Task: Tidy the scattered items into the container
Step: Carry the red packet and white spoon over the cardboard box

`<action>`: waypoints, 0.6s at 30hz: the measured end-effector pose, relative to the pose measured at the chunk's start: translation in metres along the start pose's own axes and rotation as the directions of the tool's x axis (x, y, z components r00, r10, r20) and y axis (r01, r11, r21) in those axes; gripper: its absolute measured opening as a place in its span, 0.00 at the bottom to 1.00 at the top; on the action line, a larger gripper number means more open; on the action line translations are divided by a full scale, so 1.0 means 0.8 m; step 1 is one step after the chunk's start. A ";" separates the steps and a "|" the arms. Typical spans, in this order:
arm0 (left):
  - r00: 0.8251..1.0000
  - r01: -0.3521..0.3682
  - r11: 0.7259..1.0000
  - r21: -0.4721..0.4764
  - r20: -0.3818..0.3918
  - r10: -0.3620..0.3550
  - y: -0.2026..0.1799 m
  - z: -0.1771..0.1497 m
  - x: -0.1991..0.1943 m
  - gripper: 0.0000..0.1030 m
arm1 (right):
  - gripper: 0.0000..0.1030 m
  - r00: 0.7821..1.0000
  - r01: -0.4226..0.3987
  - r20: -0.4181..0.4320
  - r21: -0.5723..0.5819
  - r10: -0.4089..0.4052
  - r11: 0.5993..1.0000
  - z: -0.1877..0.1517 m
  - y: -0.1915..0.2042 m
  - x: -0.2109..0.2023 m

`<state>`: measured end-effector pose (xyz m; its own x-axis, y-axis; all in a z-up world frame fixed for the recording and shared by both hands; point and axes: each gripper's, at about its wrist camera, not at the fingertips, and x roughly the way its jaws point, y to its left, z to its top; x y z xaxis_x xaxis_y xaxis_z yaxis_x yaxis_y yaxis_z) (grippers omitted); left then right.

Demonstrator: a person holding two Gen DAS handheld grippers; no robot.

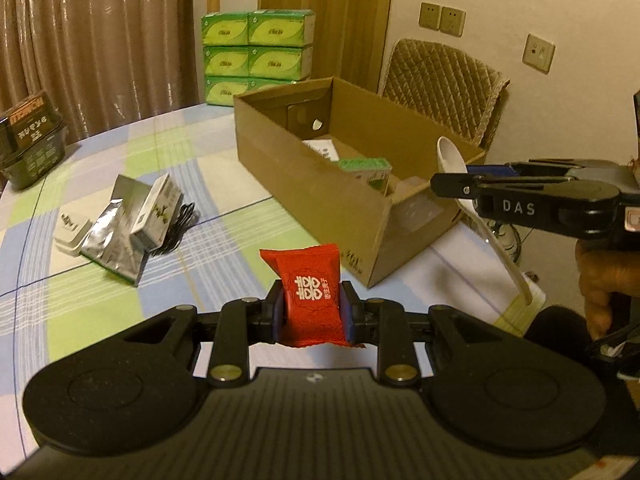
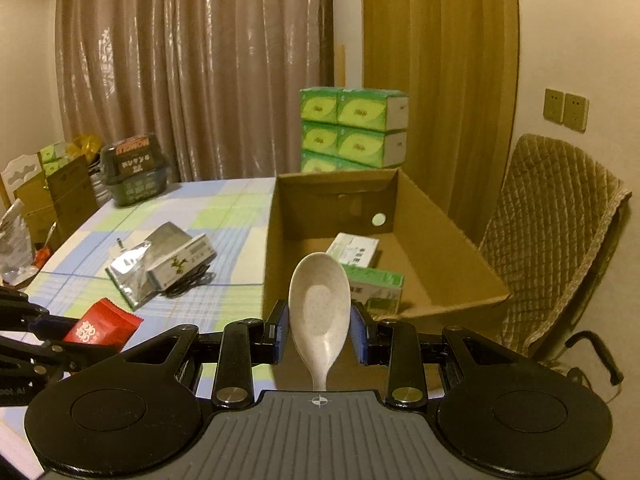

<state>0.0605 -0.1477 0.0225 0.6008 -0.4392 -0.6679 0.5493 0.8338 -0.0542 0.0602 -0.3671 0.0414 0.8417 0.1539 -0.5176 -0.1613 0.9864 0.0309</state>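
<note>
We are in a curtained room, at a table covered with a checked blue, green and white cloth. An open cardboard box stands on it, with stacked green tissue packs behind and a quilted chair at its far side. Inside the box we see two small green-and-white cartons lying on the bottom.

Our left tool is pressed together on a red sachet, held upright between the blue pads above the table, just short of the box's near corner. From the other camera the red sachet shows at the lower left, clamped in the left tool.

Our right tool pinches a white spoon across its bowl, bowl forward and handle trailing back, near the box's near edge. In the left view the spoon slants with its bowl up by the box's near right corner, gripped by the right tool.

Still on the cloth to the left lie a foil pouch, a small carton leaning on it, a white adapter and a black cable. A dark basket sits at the far left edge.
</note>
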 end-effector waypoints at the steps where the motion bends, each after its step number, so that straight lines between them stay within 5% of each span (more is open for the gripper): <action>1: 1.000 0.005 1.000 0.000 0.005 -0.005 -0.002 0.004 0.001 0.22 | 0.29 1.000 0.004 0.004 -0.001 -0.004 1.000 0.004 -0.004 0.001; 18: 0.993 0.097 0.995 -0.012 0.071 -0.096 -0.037 0.083 0.037 0.22 | 0.29 0.999 0.042 -0.001 -0.005 -0.042 0.999 0.054 -0.059 0.028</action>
<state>0.1009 -0.2080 0.0537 0.5854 -0.5398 -0.6049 0.5981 0.7912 -0.1273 0.1091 -0.4076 0.0652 0.8470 0.1117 -0.5196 -0.1282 0.9917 0.0043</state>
